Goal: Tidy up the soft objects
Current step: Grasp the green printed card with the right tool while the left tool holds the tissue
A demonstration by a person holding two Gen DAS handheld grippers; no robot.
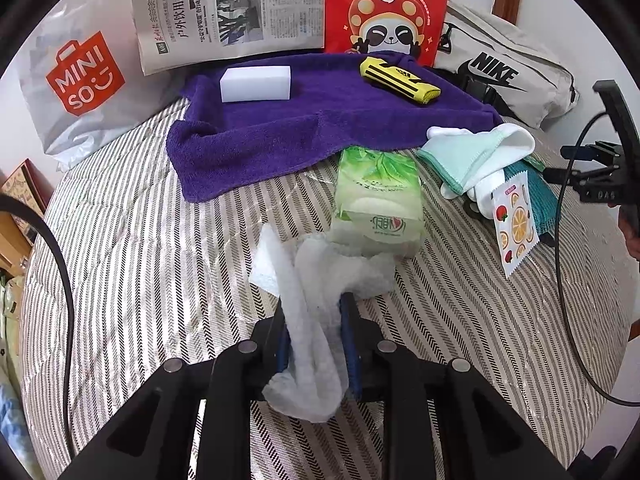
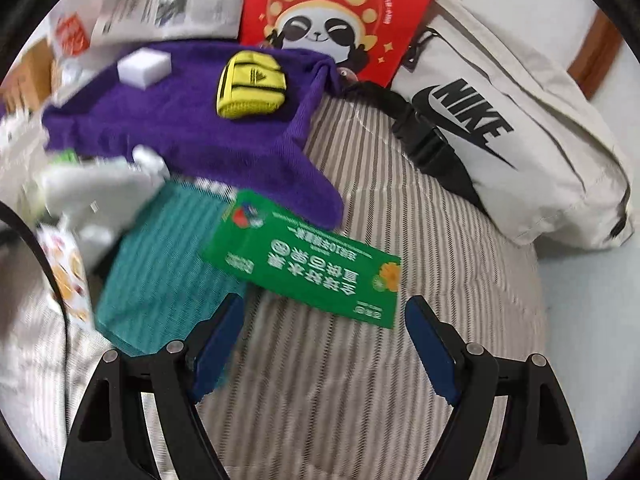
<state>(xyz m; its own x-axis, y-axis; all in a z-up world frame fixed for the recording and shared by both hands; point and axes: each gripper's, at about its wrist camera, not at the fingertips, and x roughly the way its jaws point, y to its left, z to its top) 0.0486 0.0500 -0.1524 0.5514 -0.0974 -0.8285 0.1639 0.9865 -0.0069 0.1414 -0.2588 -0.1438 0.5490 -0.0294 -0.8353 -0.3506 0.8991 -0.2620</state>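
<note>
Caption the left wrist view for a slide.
Left gripper clamps a white cloth above the striped bedspread.

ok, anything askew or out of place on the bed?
Purple towel lies rumpled, corners splayed. White fluffy sock in the left gripper hangs bunched, drooping past its fingers. Green card sits tilted, overlapping the teal cloth.

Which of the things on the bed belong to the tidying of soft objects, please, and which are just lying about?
Job: white cloth in the left tongs; purple towel; white sponge; yellow wristband; teal cloth.

Lying about: newspaper; Nike bag; green card; sticker sheet.
</note>
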